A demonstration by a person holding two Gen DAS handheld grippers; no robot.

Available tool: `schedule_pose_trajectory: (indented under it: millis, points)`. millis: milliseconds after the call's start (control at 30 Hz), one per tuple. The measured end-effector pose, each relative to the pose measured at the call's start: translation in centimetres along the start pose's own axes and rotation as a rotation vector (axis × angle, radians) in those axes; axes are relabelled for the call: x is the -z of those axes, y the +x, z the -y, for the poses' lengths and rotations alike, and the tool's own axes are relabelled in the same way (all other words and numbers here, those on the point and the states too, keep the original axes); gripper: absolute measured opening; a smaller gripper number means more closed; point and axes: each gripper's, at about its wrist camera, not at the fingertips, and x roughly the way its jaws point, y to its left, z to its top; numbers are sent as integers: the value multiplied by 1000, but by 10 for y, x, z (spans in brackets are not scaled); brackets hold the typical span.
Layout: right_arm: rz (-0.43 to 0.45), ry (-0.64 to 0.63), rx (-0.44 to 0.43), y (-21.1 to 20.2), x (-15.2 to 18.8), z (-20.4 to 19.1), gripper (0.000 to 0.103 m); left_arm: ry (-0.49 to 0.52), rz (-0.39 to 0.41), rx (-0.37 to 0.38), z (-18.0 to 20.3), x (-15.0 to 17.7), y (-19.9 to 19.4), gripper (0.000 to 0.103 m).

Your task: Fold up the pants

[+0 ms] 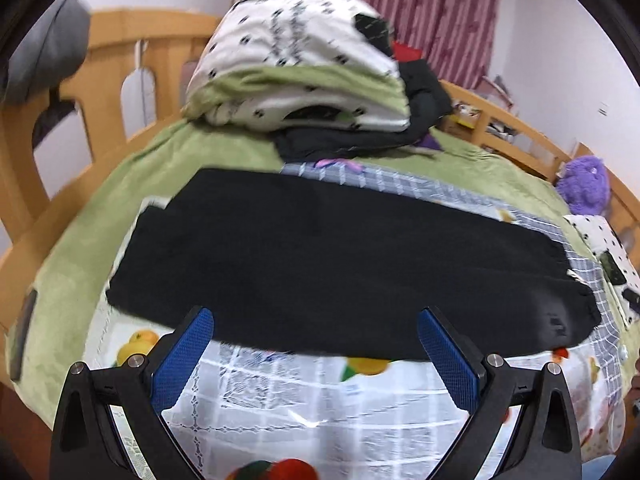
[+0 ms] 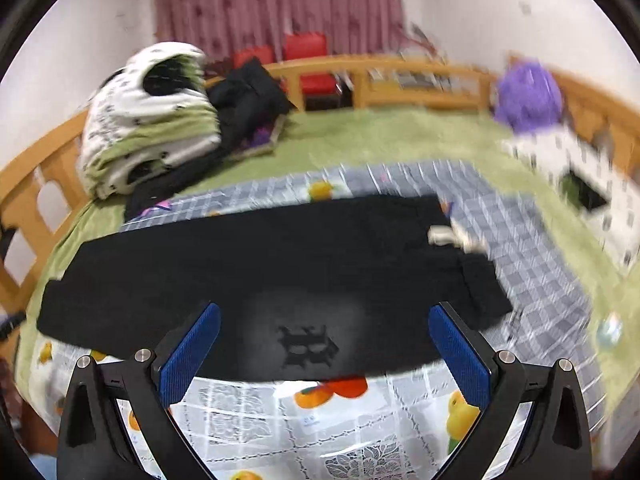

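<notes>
Black pants (image 1: 328, 264) lie flat and lengthwise across a fruit-patterned checked cloth (image 1: 320, 392) on the bed. In the right wrist view the same pants (image 2: 280, 272) show a dark logo near the front edge and a pale tag at the right end. My left gripper (image 1: 316, 320) hovers open just in front of the pants' near edge, blue pads wide apart, holding nothing. My right gripper (image 2: 324, 316) is also open, its blue fingertips over the near edge around the logo, with nothing pinched between them.
A pile of white-and-green bedding (image 1: 296, 60) and dark clothes (image 1: 348, 140) sits at the back of the green bedspread (image 2: 380, 140). A wooden bed rail (image 1: 120, 52) runs around the bed. A purple plush toy (image 2: 528, 96) and a white spotted pillow (image 2: 568, 172) lie at the right.
</notes>
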Motion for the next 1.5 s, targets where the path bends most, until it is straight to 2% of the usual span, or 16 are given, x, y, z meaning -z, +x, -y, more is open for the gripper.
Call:
schedule_pose_trajectory:
  millis: [67,167,300,333,400,500,700,900,1033,1067,1100,1167,1200,1233,1333,1500]
  points:
    - [-46,45,-1,21,10,22,102,-38,-33,-24,-13,9,17,102]
    - [-78,77,55,47,32,45,99,-103,-71,-30,-32,22,38,97]
    - [-124,140,100,70,58,71,79,-195,-85,-22,-61,37,57,91]
    - [-140,172,101,75,65,80,71,-226,-96,-9,-68,40,63,87]
    - [-157,233,86,83,76,93,63,-276,-121,8,-79,46,73,79]
    - [-156,321,61,89,86,109,63,-321,-116,39,-89,55,82,76]
    - [-127,418,-4,96,94,122,63,-331,-87,45,-89,47,99,70]
    - [-133,436,-46,116,87,118,63,-408,-77,1,-97,34,112,55]
    - [-132,451,-61,128,79,116,64,-417,-108,-83,-102,25,118,13]
    - [-129,457,-62,130,77,115,64,-410,-112,-83,-104,23,119,10]
    - [-128,458,-60,132,74,114,58,-408,-109,-64,-106,20,118,8]
    - [-128,436,-34,135,69,111,36,-396,-90,-44,-107,15,112,7]
    - [-128,414,-13,135,66,110,20,-374,-71,-38,-105,9,106,7]
    - [-123,388,-2,133,60,110,19,-360,-58,-36,-103,6,102,7]
    - [-72,386,-61,119,43,112,16,-288,4,-23,-92,-17,87,7]
    - [27,292,-104,102,-11,97,15,-231,74,-17,-77,-60,87,7]
